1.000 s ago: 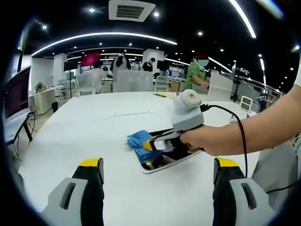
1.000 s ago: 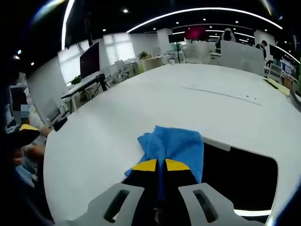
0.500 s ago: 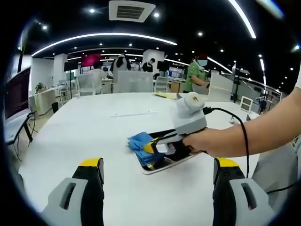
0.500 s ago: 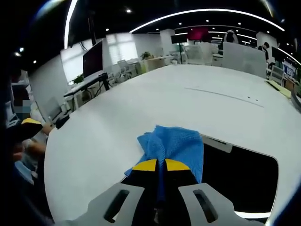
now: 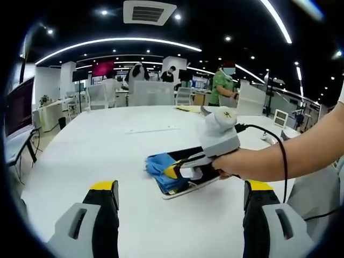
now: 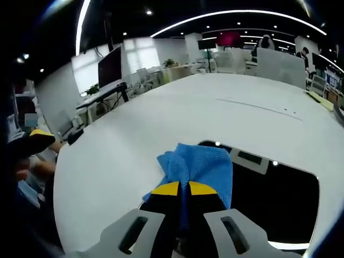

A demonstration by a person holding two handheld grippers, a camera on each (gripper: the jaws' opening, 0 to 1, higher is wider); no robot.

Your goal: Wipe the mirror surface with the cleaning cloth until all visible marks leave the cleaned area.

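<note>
A flat mirror (image 5: 191, 171) with a white frame lies on the white table (image 5: 107, 145), its dark glass (image 6: 274, 199) reflecting ceiling lights. My right gripper (image 6: 183, 188) is shut on a blue cleaning cloth (image 6: 200, 169), which rests on the mirror's near-left end. In the left gripper view the right gripper (image 5: 173, 170) comes in from the right, held by a hand (image 5: 236, 165), pressing the blue cloth (image 5: 160, 166) onto the mirror. My left gripper (image 5: 180, 196) hangs open above the table's near side, well short of the mirror, nothing between its jaws.
A black cable (image 5: 277, 150) trails from the right gripper over the person's forearm. Monitors (image 6: 110, 67) and desks stand beyond the table's edge. Several people (image 5: 226, 80) stand at the far side of the room, behind chairs (image 5: 153, 92).
The right gripper and cloth have slid a little along the mirror, so more glass with reflected lights shows beyond the cloth. The left gripper has stayed put.
</note>
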